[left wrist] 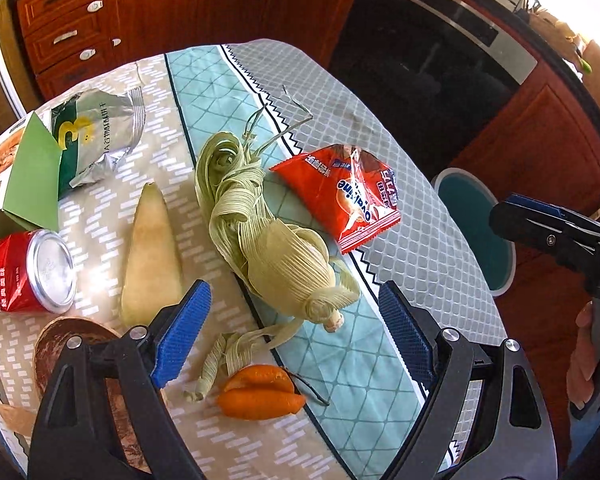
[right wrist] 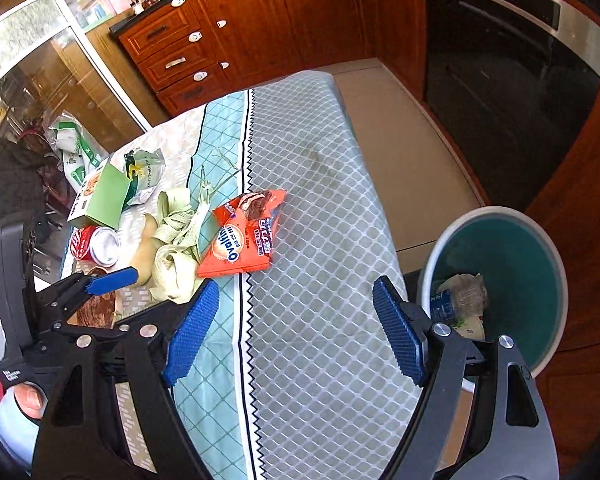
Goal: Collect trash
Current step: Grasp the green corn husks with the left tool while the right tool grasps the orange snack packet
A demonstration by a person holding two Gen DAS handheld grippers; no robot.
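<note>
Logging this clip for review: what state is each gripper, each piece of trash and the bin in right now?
left gripper: open, empty, above the husks.
right gripper: open, empty.
corn husks: loose pile on table.
Ovaltine wrapper: torn open, lying flat.
cola can: on its side.
green box: flap open.
trash bin: uncovered, some trash inside.

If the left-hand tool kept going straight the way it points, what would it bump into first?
Most likely the pale green corn husk bundle, which lies between the open blue fingers of the left gripper. Depth is uncertain; the patterned tablecloth lies underneath.
</note>
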